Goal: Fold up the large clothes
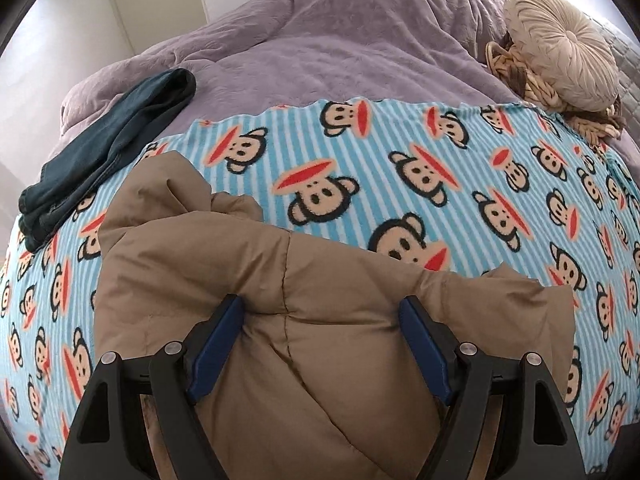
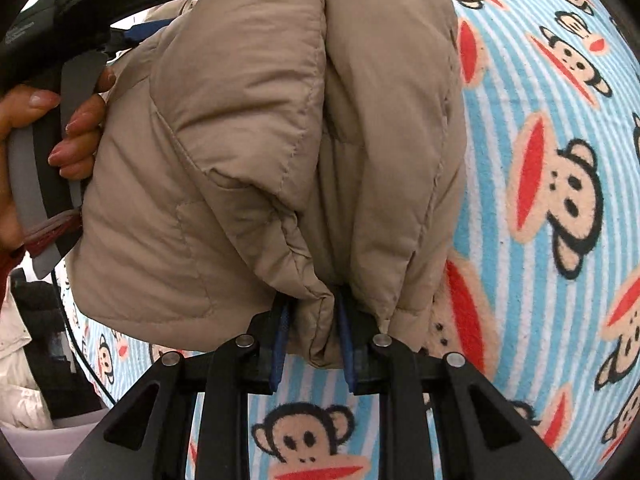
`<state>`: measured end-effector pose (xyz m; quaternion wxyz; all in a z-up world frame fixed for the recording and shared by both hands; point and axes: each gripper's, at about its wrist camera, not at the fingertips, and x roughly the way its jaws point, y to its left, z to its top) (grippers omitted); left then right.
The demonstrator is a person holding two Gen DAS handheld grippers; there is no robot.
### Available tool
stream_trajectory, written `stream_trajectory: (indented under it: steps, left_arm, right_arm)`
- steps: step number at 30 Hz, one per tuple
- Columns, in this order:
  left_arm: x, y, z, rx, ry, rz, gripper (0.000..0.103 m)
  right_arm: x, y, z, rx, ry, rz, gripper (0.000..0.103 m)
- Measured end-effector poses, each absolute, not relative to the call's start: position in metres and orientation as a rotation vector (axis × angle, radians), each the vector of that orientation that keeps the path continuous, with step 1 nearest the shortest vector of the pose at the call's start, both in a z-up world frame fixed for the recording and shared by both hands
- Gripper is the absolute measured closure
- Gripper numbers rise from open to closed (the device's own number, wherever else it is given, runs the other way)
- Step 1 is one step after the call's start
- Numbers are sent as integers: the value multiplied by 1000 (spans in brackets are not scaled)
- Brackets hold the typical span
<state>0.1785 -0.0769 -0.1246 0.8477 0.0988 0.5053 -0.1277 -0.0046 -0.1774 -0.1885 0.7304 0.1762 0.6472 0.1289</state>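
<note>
- On the bed, at the far left of the left wrist view, a dark teal folded garment (image 1: 108, 152) lies half on the mauve quilted bedspread (image 1: 320, 48) and half on the blue striped fleece blanket printed with monkey faces (image 1: 360, 168), probably set aside clear of the work.
- Nearer the middle, the tan padded puffer jacket (image 1: 280, 320) sits bunched on that blanket, which seems to serve as the folding surface.
- The left gripper (image 1: 322, 344) straddles a thick fold of the jacket; its jaws stand spread wide, and I cannot tell whether the pads (image 1: 218, 344) press the padding or merely flank it.
- To the far right, a round beige pleated cushion (image 1: 560, 56) rests on the bedspread, well apart from the jacket.
- In the right wrist view, a hand (image 2: 60, 132) grips the other tool's handle at the left edge.
- Right of it, the right gripper (image 2: 314, 344) is nearly pressed together, pinching a gathered edge of the jacket, likely to carry that edge over for the fold.
</note>
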Motion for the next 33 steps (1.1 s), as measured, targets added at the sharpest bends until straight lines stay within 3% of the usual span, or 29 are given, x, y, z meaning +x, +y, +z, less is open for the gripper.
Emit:
stream_trajectory:
  steps: [19, 28, 30, 33]
  left_arm:
    - [88, -5, -67, 120, 1133, -199, 23]
    - [30, 44, -106, 26, 1230, -119, 21]
    - [26, 48, -112, 11, 1233, -109, 14]
    - [23, 51, -117, -10, 1239, -108, 14]
  right_arm:
    - [-3, -180, -185, 426, 1468, 215, 77]
    - [1, -181, -173, 423, 1484, 181, 76]
    - [0, -180, -169, 417, 1488, 174, 76]
    - [-2, -178, -158, 404, 1484, 161, 67]
